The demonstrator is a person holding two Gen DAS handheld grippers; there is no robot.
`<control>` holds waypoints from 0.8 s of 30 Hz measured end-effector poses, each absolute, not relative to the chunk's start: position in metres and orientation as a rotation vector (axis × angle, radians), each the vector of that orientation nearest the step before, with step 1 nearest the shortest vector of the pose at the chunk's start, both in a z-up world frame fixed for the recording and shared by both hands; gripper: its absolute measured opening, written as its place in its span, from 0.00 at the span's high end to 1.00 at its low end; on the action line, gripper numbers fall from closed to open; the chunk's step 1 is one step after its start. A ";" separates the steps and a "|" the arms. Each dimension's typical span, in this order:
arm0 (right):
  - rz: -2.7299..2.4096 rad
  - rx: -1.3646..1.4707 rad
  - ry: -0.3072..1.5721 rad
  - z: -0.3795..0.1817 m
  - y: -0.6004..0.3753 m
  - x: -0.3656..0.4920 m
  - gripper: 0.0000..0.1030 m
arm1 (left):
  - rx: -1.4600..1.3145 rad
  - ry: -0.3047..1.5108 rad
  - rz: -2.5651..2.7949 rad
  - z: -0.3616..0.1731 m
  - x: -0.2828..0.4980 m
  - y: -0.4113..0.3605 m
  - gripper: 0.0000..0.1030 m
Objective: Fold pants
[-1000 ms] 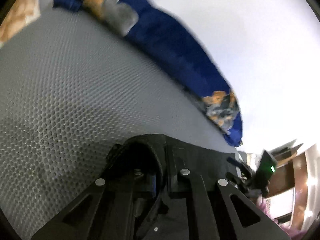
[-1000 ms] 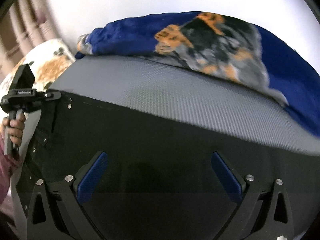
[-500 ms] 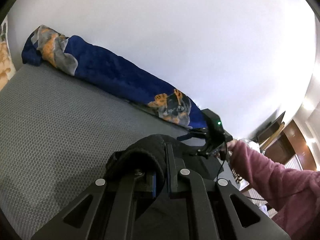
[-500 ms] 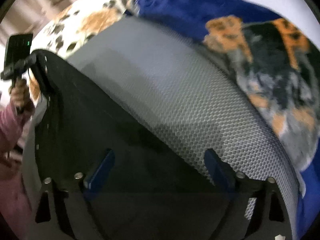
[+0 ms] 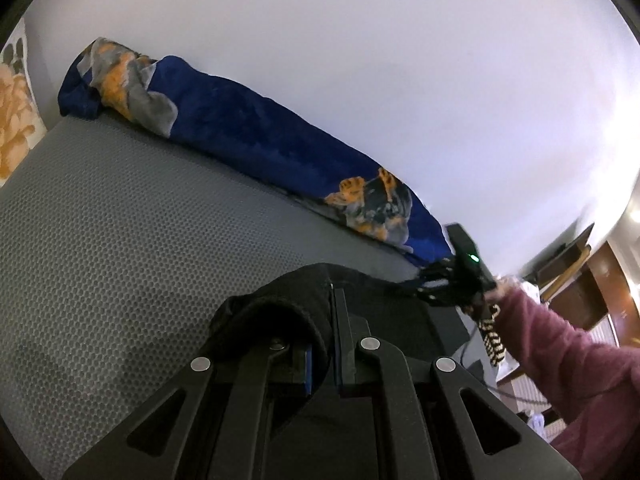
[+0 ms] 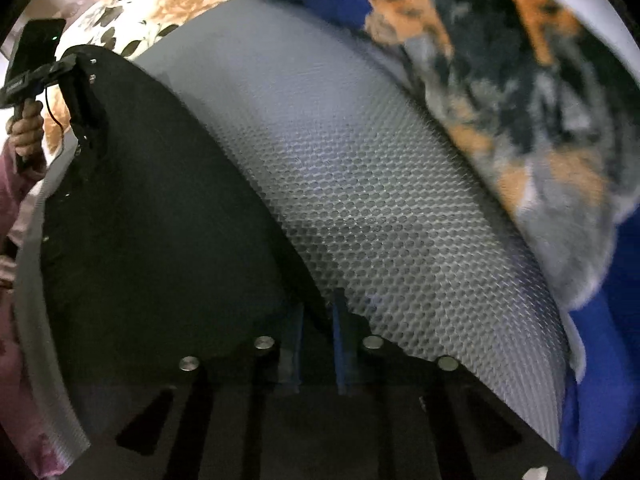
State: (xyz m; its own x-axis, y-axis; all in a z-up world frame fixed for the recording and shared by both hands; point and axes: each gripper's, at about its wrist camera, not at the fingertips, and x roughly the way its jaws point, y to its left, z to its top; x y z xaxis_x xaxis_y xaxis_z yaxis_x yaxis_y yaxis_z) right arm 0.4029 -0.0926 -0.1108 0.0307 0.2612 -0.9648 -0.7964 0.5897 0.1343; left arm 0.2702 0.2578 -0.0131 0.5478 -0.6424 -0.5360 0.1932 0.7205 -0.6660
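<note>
Black pants [image 6: 152, 216] lie on a grey honeycomb-textured mattress [image 6: 360, 184]. My left gripper [image 5: 324, 344] is shut on a bunched edge of the pants [image 5: 288, 300] and holds it above the mattress [image 5: 120, 232]. My right gripper [image 6: 316, 344] is shut on the opposite edge of the pants, its blue pads close together on the cloth. The right gripper also shows in the left wrist view [image 5: 452, 280], and the left gripper shows in the right wrist view [image 6: 80, 92], each at a far end of the pants.
A rolled blue blanket with orange and grey print [image 5: 248, 136] lies along the white wall at the mattress's far edge; it also shows in the right wrist view [image 6: 520, 92]. A floral pillow [image 6: 160, 8] sits at the head. Wooden furniture [image 5: 592, 292] stands at the right.
My right gripper has closed from wide open onto the pants edge. My left gripper has stayed shut on the pants and tilted up; the right hand moved near it.
</note>
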 end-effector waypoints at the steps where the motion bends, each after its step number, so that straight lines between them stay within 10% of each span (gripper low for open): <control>1: 0.842 -0.516 1.260 -0.101 -0.094 0.394 0.92 | -0.588 0.854 -0.532 -0.011 0.269 0.258 0.93; 15: 0.486 -0.428 0.993 0.022 -0.134 0.188 0.93 | -0.460 0.864 -0.642 0.032 0.156 0.255 0.92; 24: 0.485 -0.331 1.147 -0.030 -0.129 0.091 0.94 | -0.319 1.107 -0.625 -0.017 0.064 0.244 0.88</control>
